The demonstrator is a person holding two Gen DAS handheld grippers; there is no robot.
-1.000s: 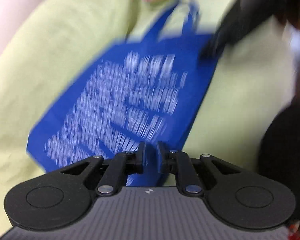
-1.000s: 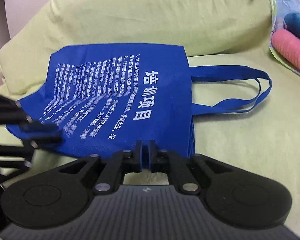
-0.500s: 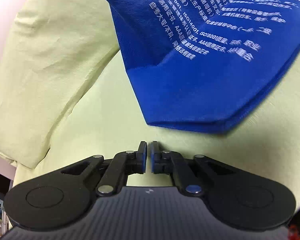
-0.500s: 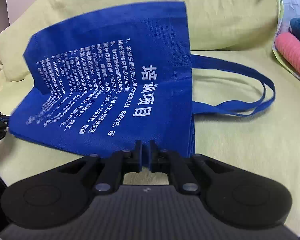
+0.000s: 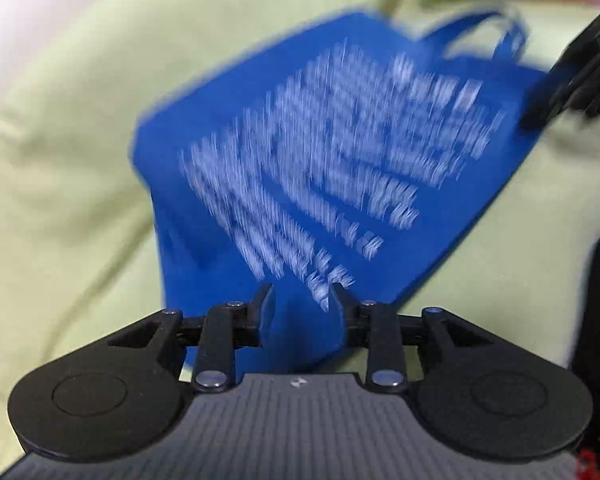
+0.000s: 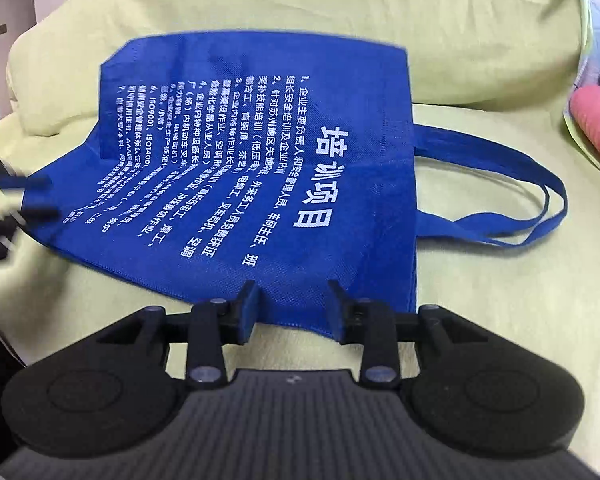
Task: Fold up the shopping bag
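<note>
Right wrist: right claw (image 6: 292, 296) and left claw (image 5: 302, 300) both spread over blue shopping bag (image 6: 260, 184)

Blurred print, cropped edges, covered cloth

In the left wrist view the shopping bag (image 5: 300, 184) is smeared, its white lettering unreadable. In the right wrist view the left gripper (image 6: 40, 196) is blurred and cut off at the left edge, the pink roll (image 6: 598, 124) is cropped at the right edge, and the right gripper (image 6: 292, 304) covers the bag's near edge.
</note>
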